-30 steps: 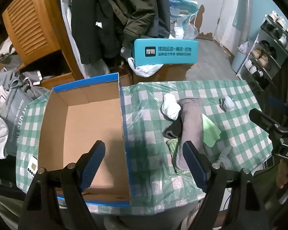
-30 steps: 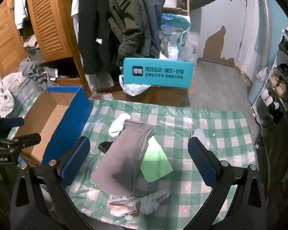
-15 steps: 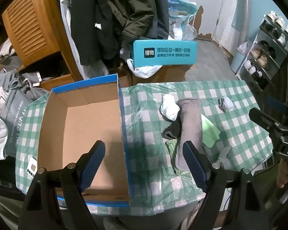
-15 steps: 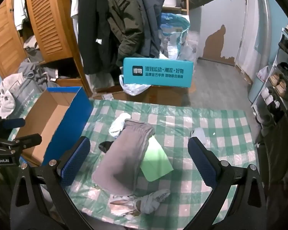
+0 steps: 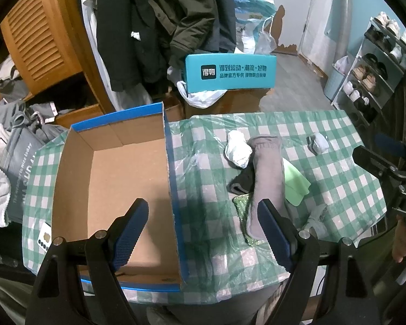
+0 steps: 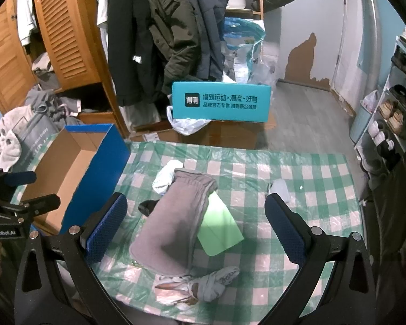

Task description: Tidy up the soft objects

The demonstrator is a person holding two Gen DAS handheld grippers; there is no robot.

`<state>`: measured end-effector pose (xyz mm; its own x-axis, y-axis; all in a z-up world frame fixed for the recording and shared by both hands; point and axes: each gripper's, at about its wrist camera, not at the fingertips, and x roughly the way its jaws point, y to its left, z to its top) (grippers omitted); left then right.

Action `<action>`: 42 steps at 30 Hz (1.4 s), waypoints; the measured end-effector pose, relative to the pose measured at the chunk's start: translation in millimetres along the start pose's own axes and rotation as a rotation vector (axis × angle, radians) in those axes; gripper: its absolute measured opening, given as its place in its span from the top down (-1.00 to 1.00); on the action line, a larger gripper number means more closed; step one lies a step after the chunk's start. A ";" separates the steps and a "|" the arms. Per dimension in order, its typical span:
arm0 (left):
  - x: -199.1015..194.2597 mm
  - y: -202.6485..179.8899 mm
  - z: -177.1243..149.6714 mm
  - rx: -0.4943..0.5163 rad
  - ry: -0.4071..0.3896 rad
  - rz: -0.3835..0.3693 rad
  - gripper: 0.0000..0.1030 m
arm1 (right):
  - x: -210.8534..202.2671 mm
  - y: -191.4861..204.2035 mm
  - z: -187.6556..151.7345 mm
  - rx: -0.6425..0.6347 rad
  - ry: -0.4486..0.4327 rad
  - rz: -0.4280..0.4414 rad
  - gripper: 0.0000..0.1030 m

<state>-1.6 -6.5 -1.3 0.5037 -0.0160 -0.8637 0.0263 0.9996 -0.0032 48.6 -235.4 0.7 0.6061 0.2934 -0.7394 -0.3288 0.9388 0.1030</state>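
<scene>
Soft items lie on a green checked tablecloth [image 6: 297, 162]: a folded grey garment [image 6: 176, 216], a light green cloth [image 6: 219, 233] under it, a white sock bundle [image 6: 166, 177], a dark sock [image 6: 147, 207], a small pale grey bundle [image 6: 280, 188] and a knotted patterned cloth [image 6: 205, 284]. An empty blue-edged cardboard box [image 5: 116, 189] stands on the left. My left gripper [image 5: 203, 233] is open and empty above the box's right wall. My right gripper [image 6: 196, 230] is open and empty above the grey garment [image 5: 266, 184].
A teal printed box [image 6: 220, 101] stands on a brown carton beyond the table. Coats [image 6: 162, 32] hang behind it next to a wooden louvred wardrobe [image 6: 65, 27]. A shoe rack [image 6: 398, 113] is on the right. Clothes and a bag [image 5: 10, 149] are piled on the left.
The left wrist view has shifted slightly, with the box and table sliding a little left and down. The right gripper and the soft items have not moved.
</scene>
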 end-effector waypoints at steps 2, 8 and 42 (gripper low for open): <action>0.0 -0.3 -0.5 -0.001 -0.001 0.001 -0.63 | 0.2 -0.5 0.1 0.001 0.000 0.002 -0.95; 0.3 -1.1 -0.4 -0.001 -0.001 0.003 -0.63 | -1.1 1.7 -0.3 0.003 0.005 0.000 -0.95; 8.5 -5.2 -4.6 0.016 0.024 0.008 -0.63 | 3.1 -8.9 -2.1 0.019 0.017 0.001 -0.95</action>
<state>-1.5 -11.7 -10.9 0.4827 -0.0077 -0.8758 0.0368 0.9993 0.0115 51.9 -243.1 -3.8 0.5935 0.2919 -0.7501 -0.3160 0.9416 0.1163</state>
